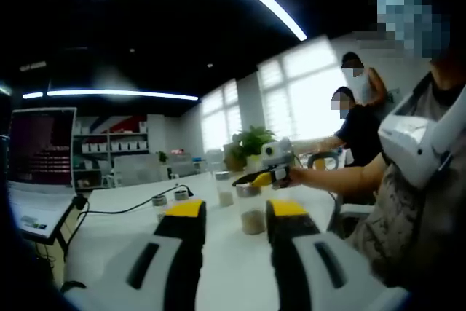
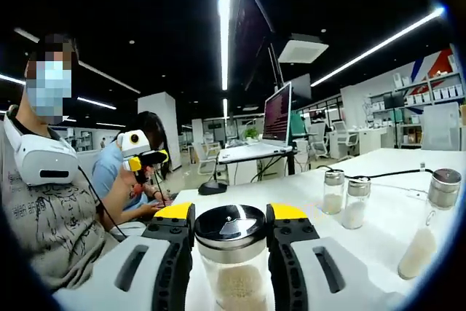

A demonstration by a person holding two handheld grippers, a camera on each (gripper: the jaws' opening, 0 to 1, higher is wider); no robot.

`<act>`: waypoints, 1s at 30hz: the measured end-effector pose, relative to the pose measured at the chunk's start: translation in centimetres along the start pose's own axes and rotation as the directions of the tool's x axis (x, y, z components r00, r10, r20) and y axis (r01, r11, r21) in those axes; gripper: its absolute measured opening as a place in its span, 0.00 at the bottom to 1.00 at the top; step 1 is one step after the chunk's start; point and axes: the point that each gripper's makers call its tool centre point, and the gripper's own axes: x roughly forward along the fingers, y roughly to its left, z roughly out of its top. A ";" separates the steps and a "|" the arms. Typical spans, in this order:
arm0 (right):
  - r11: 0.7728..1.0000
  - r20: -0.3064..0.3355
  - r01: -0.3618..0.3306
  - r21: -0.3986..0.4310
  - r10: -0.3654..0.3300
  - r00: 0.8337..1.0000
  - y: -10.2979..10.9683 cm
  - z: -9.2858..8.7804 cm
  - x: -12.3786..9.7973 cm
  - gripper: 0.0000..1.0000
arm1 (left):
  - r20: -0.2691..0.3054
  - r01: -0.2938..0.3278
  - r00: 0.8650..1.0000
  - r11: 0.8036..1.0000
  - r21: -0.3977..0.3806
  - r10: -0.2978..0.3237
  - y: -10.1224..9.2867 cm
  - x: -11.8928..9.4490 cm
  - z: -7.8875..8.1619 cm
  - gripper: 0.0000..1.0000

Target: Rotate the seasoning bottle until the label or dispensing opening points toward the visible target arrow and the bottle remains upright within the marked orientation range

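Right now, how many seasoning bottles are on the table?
4 in the right gripper view: one between the right tongs, a pair side by side mid-table, one at the right edge. Others may be hidden.

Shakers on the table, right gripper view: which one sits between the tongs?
The dark-lidded shaker at bottom centre, flanked by the right tongs. The other three shakers stand apart on the table.

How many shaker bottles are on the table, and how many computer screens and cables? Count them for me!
Seen from the right gripper view:
Shaker bottles: 4 (one between the jaws, two small, one at right)
Computer screens: 1
Black cables: 1
Total: 6
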 end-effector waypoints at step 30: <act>0.904 0.147 0.426 0.042 -0.427 0.892 -2.4 1.0 -1.8 0.63 | -0.018 0.003 1.000 1.000 -0.009 -0.004 0.1 0.3 -0.6 0.35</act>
